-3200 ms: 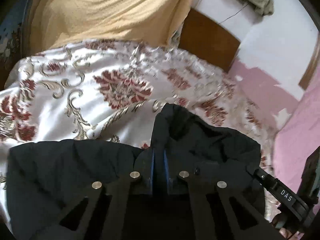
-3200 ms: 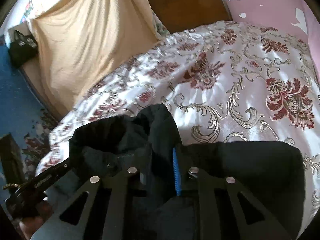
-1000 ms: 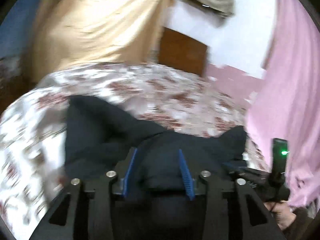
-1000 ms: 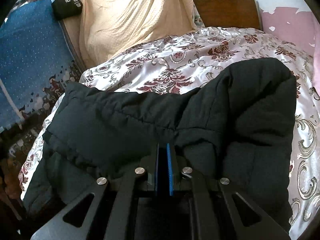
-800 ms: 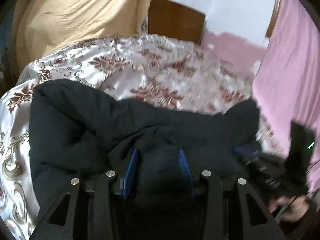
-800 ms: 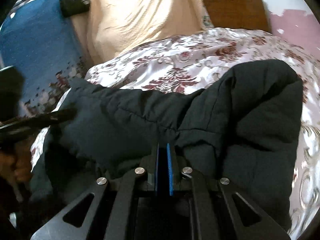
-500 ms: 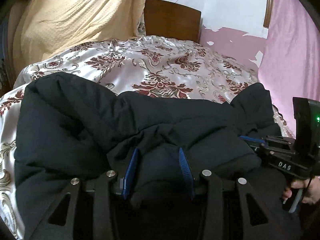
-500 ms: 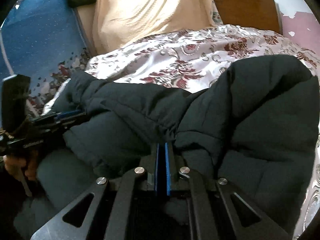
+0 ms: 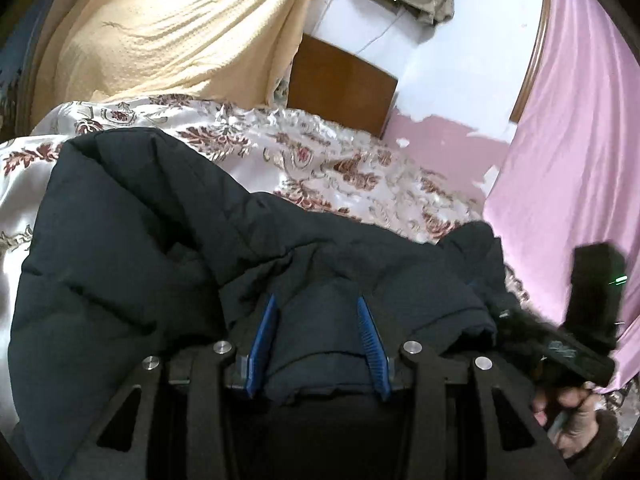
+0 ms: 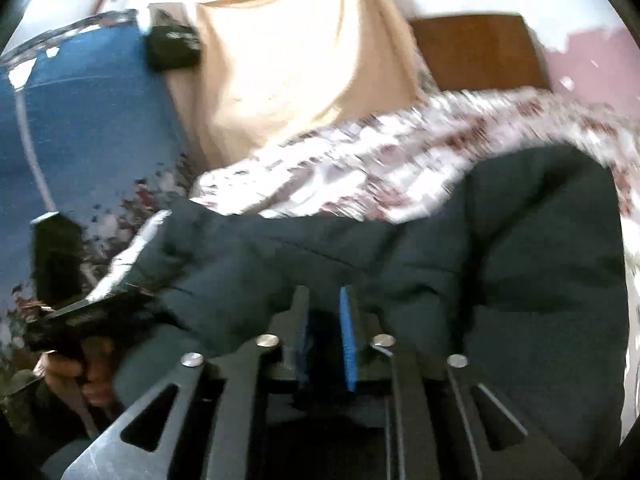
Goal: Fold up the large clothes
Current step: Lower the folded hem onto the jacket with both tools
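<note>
A large dark navy padded jacket (image 9: 152, 240) lies bunched on the floral bedspread (image 9: 320, 160). My left gripper (image 9: 318, 316) has its blue pads wide apart with a thick fold of the jacket between them. The right gripper shows at the right edge of this view (image 9: 560, 344), held in a hand. In the blurred right wrist view the jacket (image 10: 520, 260) fills the lower half. My right gripper (image 10: 326, 312) has its pads a little apart with dark cloth between them. The left gripper (image 10: 80, 308) shows at the left.
A yellow cloth (image 9: 180, 32) hangs behind the bed. A brown wooden headboard (image 9: 340, 84) stands at the far end. A pink curtain (image 9: 580, 140) hangs at the right. A blue patterned cloth (image 10: 88, 120) and a black bag (image 10: 172, 46) are at the left.
My right gripper's pads, pressed together half a second ago, have parted a little. Both grippers tilted upward; the right view is now blurred by motion. The left pads stay wide around the fold.
</note>
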Demonstrator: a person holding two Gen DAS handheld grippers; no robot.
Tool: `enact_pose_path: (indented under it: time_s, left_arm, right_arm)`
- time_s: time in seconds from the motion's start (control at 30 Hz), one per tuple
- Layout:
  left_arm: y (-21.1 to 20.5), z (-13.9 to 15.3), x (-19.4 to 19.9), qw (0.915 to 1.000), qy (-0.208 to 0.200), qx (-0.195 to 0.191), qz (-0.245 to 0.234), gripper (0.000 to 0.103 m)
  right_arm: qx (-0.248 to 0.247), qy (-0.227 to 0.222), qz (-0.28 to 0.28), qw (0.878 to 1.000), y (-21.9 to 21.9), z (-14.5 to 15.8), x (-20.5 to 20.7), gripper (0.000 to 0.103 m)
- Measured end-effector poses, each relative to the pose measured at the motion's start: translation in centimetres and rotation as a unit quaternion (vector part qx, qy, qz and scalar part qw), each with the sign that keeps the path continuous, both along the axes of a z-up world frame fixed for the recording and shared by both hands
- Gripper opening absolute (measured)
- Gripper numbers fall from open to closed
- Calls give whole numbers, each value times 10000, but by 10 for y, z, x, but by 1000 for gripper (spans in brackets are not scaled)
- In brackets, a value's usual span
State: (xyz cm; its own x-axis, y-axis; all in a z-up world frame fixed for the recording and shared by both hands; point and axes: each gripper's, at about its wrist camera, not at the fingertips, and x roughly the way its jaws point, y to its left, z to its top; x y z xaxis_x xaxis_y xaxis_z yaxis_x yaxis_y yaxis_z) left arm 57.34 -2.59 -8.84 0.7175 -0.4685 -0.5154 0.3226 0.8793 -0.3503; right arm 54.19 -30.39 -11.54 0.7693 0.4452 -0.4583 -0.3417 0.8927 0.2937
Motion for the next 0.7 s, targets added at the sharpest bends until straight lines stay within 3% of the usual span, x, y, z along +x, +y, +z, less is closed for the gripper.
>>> enact_pose_path:
  time_s: [0.1, 0.17, 0.3, 0.37, 0.7]
  left_arm:
    - [-7, 2, -2, 9997, -36, 231, -9, 40]
    - [-15, 2, 0, 9981, 24, 615, 11, 40]
    - [-32, 1, 1, 9910, 45, 1334, 51, 42]
    - [-36, -2, 4, 9876, 85, 1566, 85, 42]
    - [-34, -8, 11, 9868, 202, 1605, 51, 42]
  right_arm:
    - [-636, -183, 255, 9975, 28, 8, -6, 26]
    - [-1076, 40, 198, 9940, 41, -4, 0, 27]
    - [-797, 335, 225, 9960, 30, -11, 9, 27]
    - [-886, 388, 221, 9951, 32, -13, 11, 27]
    - [-971, 438, 190, 9941, 36, -19, 11, 27]
